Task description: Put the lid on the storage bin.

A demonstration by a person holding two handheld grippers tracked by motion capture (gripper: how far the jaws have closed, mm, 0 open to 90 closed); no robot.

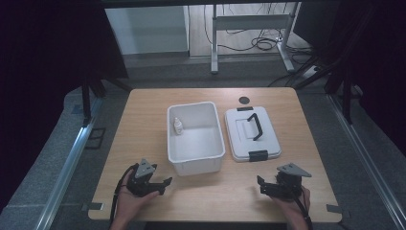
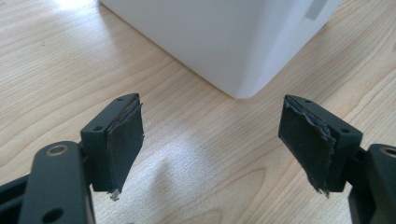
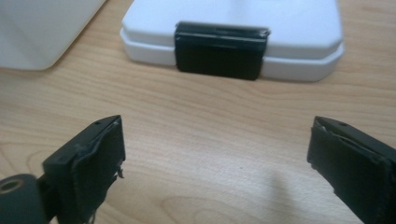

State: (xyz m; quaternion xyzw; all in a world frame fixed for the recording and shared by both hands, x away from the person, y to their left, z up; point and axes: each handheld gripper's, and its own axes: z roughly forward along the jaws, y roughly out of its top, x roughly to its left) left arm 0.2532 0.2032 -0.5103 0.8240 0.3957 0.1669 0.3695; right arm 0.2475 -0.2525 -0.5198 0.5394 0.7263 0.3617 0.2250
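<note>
An open white plastic box (image 1: 195,151) stands in the middle of the wooden table (image 1: 143,110), with a small white bottle (image 1: 177,126) upright against its left inner wall. Its white lid (image 1: 239,125), with a black handle (image 1: 255,125) and black clips, lies flat just to the right. My left gripper (image 1: 164,186) is open near the box's front left corner (image 2: 224,42), with nothing between its jaws (image 2: 212,126). My right gripper (image 1: 261,186) is open too, a short way in front of the lid (image 3: 289,28) and its near clip (image 3: 219,49), jaws wide apart (image 3: 217,140).
A dark round grommet (image 1: 244,100) sits in the tabletop behind the lid. Past the table's far edge are a metal desk frame (image 1: 214,38) and loose cables (image 1: 263,43) on the floor. Dark curtains hang on both sides.
</note>
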